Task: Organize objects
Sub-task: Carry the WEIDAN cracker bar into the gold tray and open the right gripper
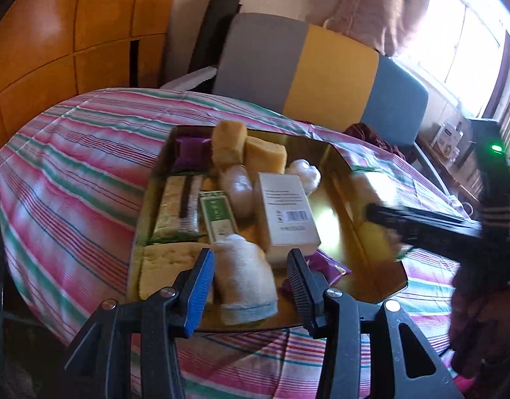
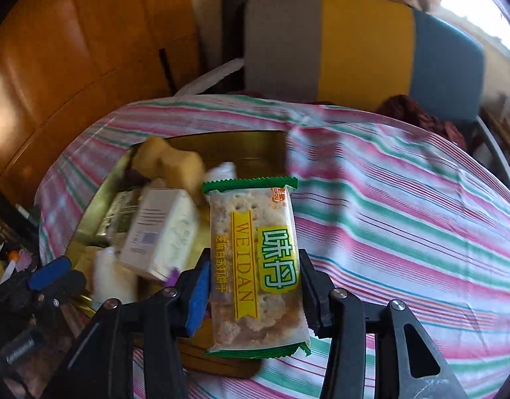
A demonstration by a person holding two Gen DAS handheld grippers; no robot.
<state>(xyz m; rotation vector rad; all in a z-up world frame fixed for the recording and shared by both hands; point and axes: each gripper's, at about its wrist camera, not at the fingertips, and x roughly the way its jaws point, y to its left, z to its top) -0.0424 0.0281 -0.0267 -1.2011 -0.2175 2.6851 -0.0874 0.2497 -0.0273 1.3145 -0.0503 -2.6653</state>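
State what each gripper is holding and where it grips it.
Right gripper holds the cracker packet by its long sides, near the lower half. Left gripper: rolled towel between jaws, hold unclear.

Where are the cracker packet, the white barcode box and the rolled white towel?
cracker packet (image 2: 255,266): right wrist view, label middle.
white barcode box (image 1: 286,211): left wrist view, top face.
rolled white towel (image 1: 243,276): left wrist view, roll's middle.

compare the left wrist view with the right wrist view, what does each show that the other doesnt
Left wrist only: the left tool around a rolled white towel, apparently gripping it, and purple packets.
Right wrist only: the right tool shut on a WEIDAN cracker packet, label readable.
Both: the gold tray, white box, yellow sponges, striped cloth, tricolour chair.
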